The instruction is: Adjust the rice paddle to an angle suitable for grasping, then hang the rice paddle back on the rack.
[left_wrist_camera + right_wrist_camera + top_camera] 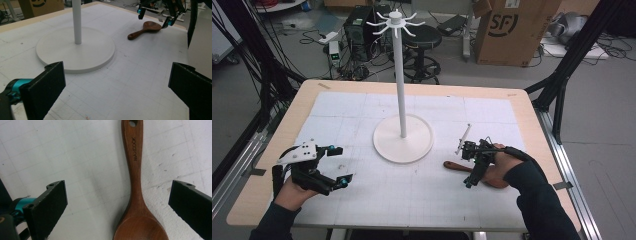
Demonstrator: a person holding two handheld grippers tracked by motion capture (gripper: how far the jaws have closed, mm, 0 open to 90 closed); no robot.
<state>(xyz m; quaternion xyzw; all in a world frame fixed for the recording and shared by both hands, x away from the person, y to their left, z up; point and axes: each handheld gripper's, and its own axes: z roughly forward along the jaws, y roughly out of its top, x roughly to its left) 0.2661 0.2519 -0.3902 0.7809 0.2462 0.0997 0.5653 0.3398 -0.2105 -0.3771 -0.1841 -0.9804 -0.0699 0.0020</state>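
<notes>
Wooden spoon (136, 195) lies flat on the surface (362, 105), near right, right of the white stand (402, 137). Right hand-held gripper (117, 207) hovers above it, jaws spread either side, not touching. Left hand-held gripper (337, 165) near left, jaws apart, empty.

The left gripper (338, 165) hovered at the near left with jaws spread wide, while the right gripper (470, 165) pointed downward at the near right, jaws likewise apart.

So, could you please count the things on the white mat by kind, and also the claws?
Wooden spoon: 1
White hook stand: 1
Claws, left claw and right claw: 2
Total: 4
</notes>
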